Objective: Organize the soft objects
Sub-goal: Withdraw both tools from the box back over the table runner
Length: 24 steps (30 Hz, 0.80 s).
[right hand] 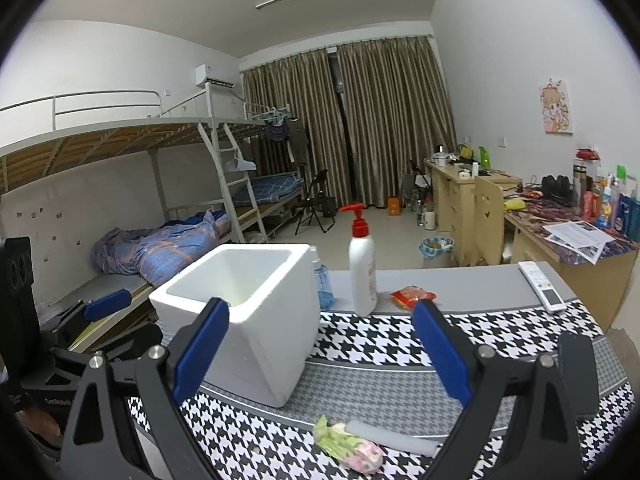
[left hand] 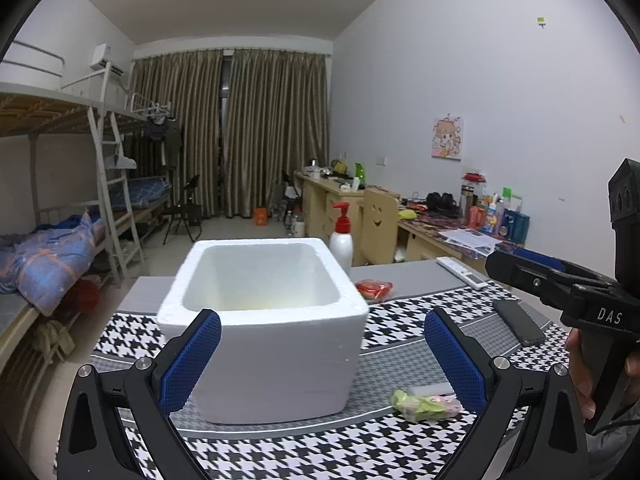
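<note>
Right tool (left hand: 524, 264) reads "DAS", near the white foam box (left hand: 272, 332).

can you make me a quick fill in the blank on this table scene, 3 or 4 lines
1. The foam box on the table holds ____ objects.
2. The pump bottle has a ____ pump top.
3. Both the left hand-held gripper and the right hand-held gripper have their jaws ____.
4. The green and pink packet lies ____ the box, on the cloth.

Missing words: no; red; open; outside
</note>
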{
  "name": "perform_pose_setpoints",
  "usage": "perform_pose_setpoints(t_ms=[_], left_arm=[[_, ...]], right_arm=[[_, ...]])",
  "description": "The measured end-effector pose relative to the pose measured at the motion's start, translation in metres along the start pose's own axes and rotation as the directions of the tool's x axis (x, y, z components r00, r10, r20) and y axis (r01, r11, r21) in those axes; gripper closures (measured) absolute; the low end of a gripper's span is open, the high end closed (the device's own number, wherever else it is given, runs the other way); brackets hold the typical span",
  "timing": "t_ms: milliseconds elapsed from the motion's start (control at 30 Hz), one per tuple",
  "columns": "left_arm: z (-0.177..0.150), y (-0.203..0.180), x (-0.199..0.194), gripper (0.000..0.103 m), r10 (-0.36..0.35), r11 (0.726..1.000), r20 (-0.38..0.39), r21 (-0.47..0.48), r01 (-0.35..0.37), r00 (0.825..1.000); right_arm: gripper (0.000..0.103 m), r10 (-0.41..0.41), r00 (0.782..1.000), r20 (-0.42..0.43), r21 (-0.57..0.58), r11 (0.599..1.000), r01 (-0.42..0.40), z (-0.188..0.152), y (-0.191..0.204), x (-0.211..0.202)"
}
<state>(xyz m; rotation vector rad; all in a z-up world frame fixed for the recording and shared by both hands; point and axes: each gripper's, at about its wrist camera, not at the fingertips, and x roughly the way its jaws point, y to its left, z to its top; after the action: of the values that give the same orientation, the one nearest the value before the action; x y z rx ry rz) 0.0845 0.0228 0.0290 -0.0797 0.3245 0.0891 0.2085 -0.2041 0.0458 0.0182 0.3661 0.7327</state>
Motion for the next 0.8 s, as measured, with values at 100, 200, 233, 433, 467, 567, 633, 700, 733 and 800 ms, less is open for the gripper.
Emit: perform_pose_setpoints(t_ms=[100,200,233,433,467,567,633,700,733,800], left_arm=[[-0.001,-0.007,0.003,0.001,-0.016,1.0,-0.006,0.008,0.016,1.0],[-0.002,-0.011,0.004,0.001,-0.028,1.0,-0.01,0.014,0.028,1.0],[-0.002,-0.013,0.005,0.001,-0.033,0.999,-0.012,0.015,0.033,0.999],[-0.005,-0.019,0.01,0.001,-0.051,0.999,-0.029,0.016,0.052,0.998],[-0.005,-0.021,0.011,0.001,-0.056,0.998,-0.032,0.019,0.057,0.998],[-0.006,-0.025,0.014,0.001,-0.066,0.997,-0.037,0.023,0.067,0.997],[-0.007,-0.029,0.016,0.001,-0.074,0.997,-0.043,0.028,0.075,0.996],[-0.008,-0.032,0.018,0.001,-0.076,0.997,-0.046,0.03,0.078,0.996],[-0.009,-0.033,0.019,0.001,-0.078,0.996,-0.05,0.03,0.08,0.996],[-0.01,-0.035,0.02,0.001,-0.083,0.996,-0.054,0.032,0.085,0.995]], right_arm=[[0.007,-0.008,1.0,0.003,0.008,1.0,0.008,-0.002,-0.005,-0.003],[0.007,-0.02,1.0,0.005,0.011,1.0,0.02,-0.004,-0.01,-0.006],[0.007,-0.024,1.0,0.005,0.013,1.0,0.024,-0.005,-0.011,-0.007],[0.007,-0.043,0.999,-0.001,0.02,0.999,0.043,-0.009,-0.019,-0.01],[0.007,-0.045,0.999,-0.002,0.022,0.999,0.045,-0.01,-0.02,-0.01],[0.007,-0.055,0.998,-0.007,0.028,0.998,0.055,-0.013,-0.024,-0.011],[0.007,-0.058,0.998,-0.008,0.035,0.998,0.058,-0.015,-0.026,-0.012],[0.007,-0.057,0.998,-0.01,0.041,0.998,0.057,-0.017,-0.028,-0.013],[0.007,-0.063,0.998,-0.011,0.042,0.997,0.063,-0.018,-0.029,-0.014],[0.007,-0.071,0.997,-0.015,0.041,0.997,0.072,-0.021,-0.031,-0.015]])
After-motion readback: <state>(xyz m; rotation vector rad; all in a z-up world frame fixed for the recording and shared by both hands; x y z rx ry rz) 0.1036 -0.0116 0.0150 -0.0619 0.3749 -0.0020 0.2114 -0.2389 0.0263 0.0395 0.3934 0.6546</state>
